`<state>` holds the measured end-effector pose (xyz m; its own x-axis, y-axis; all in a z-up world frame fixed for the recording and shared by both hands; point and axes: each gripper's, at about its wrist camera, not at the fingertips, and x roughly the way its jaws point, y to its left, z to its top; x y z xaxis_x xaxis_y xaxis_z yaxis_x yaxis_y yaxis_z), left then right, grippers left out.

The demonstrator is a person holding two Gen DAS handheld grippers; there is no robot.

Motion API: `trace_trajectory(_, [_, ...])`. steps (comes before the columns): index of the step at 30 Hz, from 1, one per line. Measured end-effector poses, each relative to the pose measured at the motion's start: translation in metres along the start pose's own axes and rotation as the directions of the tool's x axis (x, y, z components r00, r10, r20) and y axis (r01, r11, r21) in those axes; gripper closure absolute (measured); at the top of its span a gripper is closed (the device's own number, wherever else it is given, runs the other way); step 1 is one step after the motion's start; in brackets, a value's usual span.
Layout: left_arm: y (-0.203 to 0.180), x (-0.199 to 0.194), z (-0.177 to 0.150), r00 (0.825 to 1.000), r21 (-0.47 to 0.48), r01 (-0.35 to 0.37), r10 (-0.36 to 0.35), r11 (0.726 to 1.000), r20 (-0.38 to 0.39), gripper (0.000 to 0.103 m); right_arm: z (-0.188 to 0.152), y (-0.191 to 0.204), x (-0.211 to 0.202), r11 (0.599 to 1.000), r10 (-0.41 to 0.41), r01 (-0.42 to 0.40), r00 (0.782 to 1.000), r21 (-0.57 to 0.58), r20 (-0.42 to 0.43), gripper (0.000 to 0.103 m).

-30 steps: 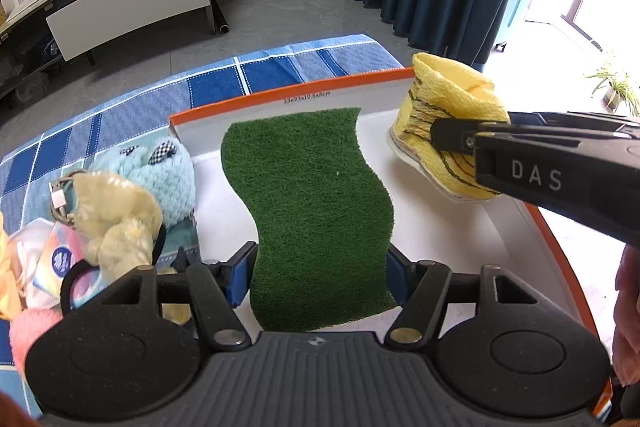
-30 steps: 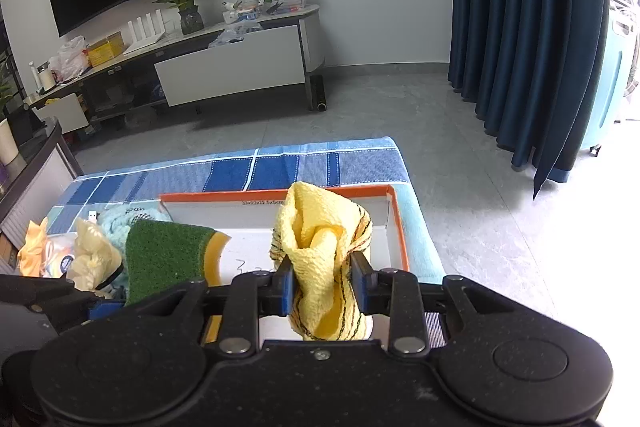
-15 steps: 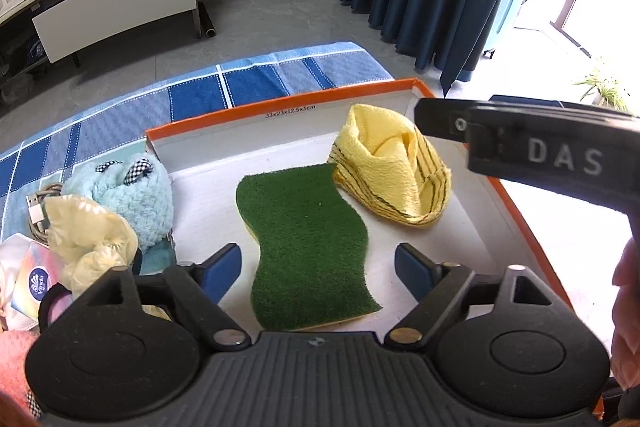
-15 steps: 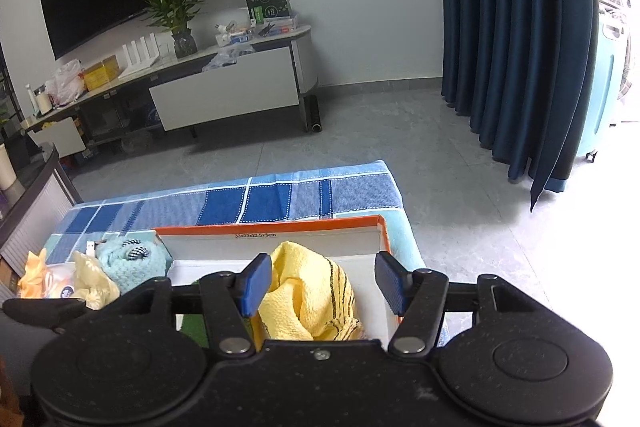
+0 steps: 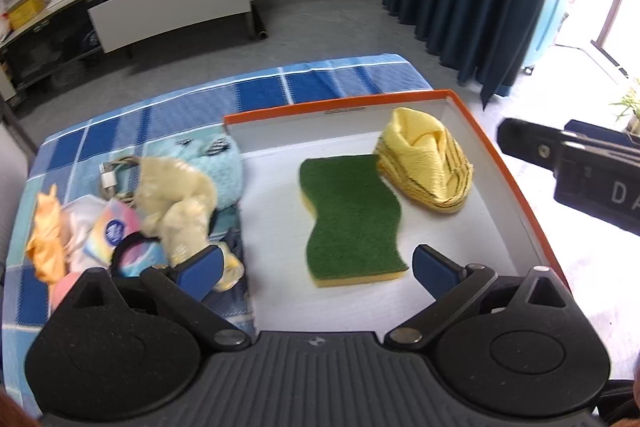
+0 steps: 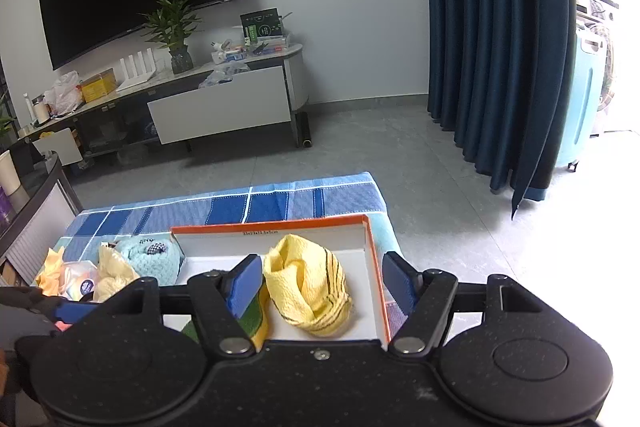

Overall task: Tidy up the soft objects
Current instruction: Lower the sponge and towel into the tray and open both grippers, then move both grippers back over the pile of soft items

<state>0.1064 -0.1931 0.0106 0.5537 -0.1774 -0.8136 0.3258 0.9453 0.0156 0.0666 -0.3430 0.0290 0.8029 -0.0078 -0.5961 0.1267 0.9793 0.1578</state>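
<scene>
Left wrist view: left gripper (image 5: 316, 265) spread wide and empty, the pale-blue fluffy knitted toy (image 5: 212, 167) at its ten o'clock beside the orange-rimmed white box (image 5: 500, 163); right gripper (image 6: 322, 285) likewise open, farther off.

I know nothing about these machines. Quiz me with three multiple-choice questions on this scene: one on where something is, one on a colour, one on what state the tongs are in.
1. Where does the green sponge lie?
A. on the blue cloth
B. in the orange-rimmed box, beside the yellow cloth
C. on the floor

2. What colour is the fluffy toy just left of the box?
A. light blue
B. red
C. black

3. How do the left tongs and right tongs stand?
A. both shut
B. one shut on the sponge
C. both open, holding nothing

Answers:
1 B, the sponge rests on the box's white floor.
2 A, its pile is pale blue.
3 C, both pairs of blue pads stand wide apart.
</scene>
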Motion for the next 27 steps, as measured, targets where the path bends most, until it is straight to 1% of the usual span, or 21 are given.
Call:
trace_trajectory(3, [0.006,-0.010,-0.007,0.999,-0.024,-0.031,0.031,0.999,0.007,0.000,-0.005,0.003,-0.009,1.000,0.000,0.000,1.000,-0.001,-0.005,0.022])
trace_trajectory(8, [0.015,-0.023,-0.018,0.998,-0.039,-0.055,0.055,0.998,0.009,0.000,-0.016,0.012,-0.018,1.000,0.015,-0.015,1.000,-0.010,-0.026,0.019])
trace_trajectory(13, [0.034,-0.030,-0.031,0.998,-0.100,-0.071,0.070,0.993,-0.007,0.000,-0.025,0.026,-0.023,0.999,0.035,-0.037,0.998,-0.031,-0.045,0.018])
trace_trajectory(17, [0.046,-0.036,-0.038,0.996,-0.117,-0.093,0.092,0.989,-0.015,0.000,-0.032,0.040,-0.024,0.997,0.056,-0.059,0.997,-0.047,-0.059,0.016])
trace_trajectory(27, [0.075,-0.050,-0.053,0.994,-0.169,-0.113,0.112,0.979,-0.017,0.000,-0.043,0.072,-0.026,0.990,0.100,-0.108,0.991,-0.088,-0.090,0.014])
